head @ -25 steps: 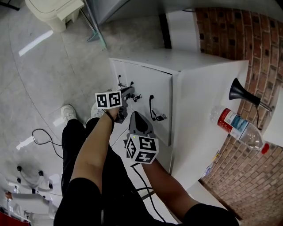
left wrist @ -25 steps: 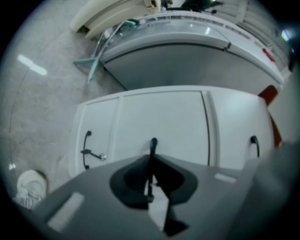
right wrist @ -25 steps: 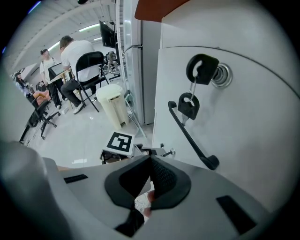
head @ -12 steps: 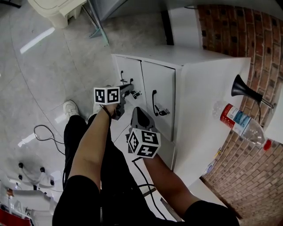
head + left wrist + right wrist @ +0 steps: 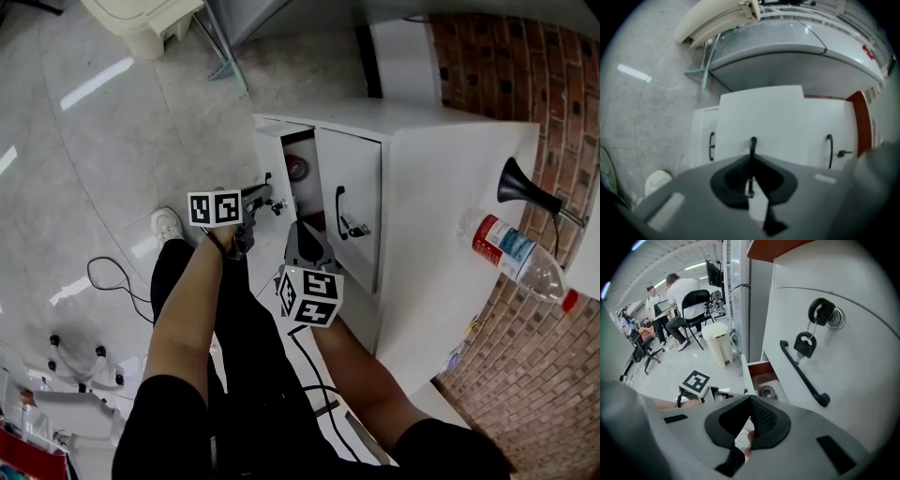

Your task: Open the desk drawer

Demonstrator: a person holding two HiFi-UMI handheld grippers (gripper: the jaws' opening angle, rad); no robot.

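Fingers just closed and clamped on the black handle [image 5: 753, 142], the left gripper [image 5: 751, 157] has the middle drawer [image 5: 270, 155] partly out of the white cabinet [image 5: 450, 178], the right gripper [image 5: 751, 404] idle with fingers together, and a skewed pull could slip the thin handle free.

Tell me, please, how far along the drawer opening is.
Done: the drawer already stands part-way out, with its inside showing. In hand: the left gripper, its jaws just closed, grips the drawer's black handle. Left: probably pulling it further out. The right gripper is shut on nothing, beside the next handle.
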